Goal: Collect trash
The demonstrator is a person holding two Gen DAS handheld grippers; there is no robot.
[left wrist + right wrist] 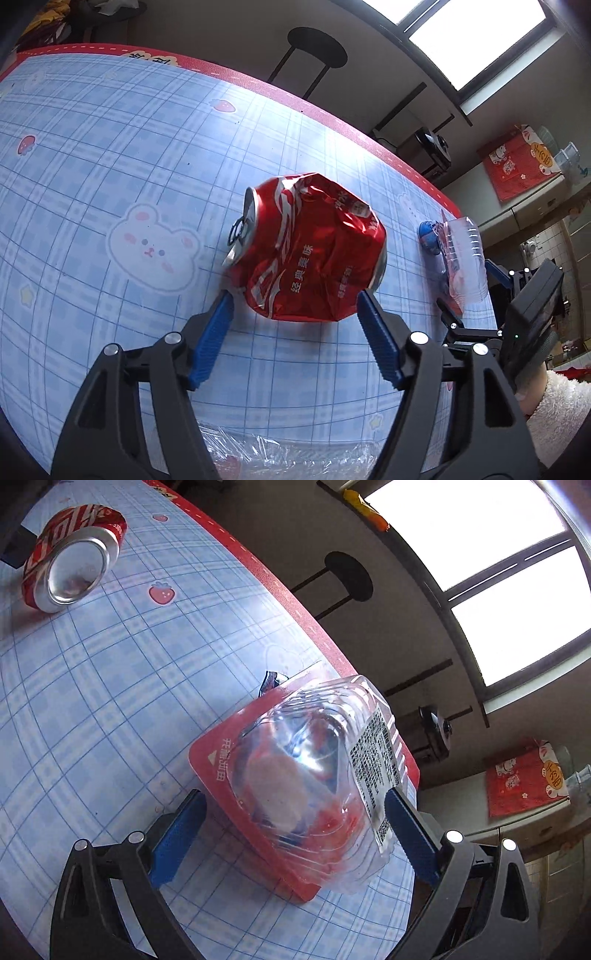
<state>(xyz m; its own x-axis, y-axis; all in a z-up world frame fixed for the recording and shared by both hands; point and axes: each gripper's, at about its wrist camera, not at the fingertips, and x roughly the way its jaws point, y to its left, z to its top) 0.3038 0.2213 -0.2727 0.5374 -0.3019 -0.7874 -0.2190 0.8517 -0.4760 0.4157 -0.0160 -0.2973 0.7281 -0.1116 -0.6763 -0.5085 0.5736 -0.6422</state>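
Observation:
A crushed red soda can lies on its side on the blue plaid tablecloth. My left gripper is open, and its blue fingertips flank the can's near end; the left tip stands just clear of it. At the table's right edge lies a clear plastic blister pack on a red card, also in the left wrist view. My right gripper is open around this pack, one blue finger on either side. The can shows bottom-on at far left.
The table's red border runs close behind the pack. A small blue scrap lies beside the pack. Crinkled clear film lies under my left gripper. A black stool stands beyond the table. A white fleece sleeve is at right.

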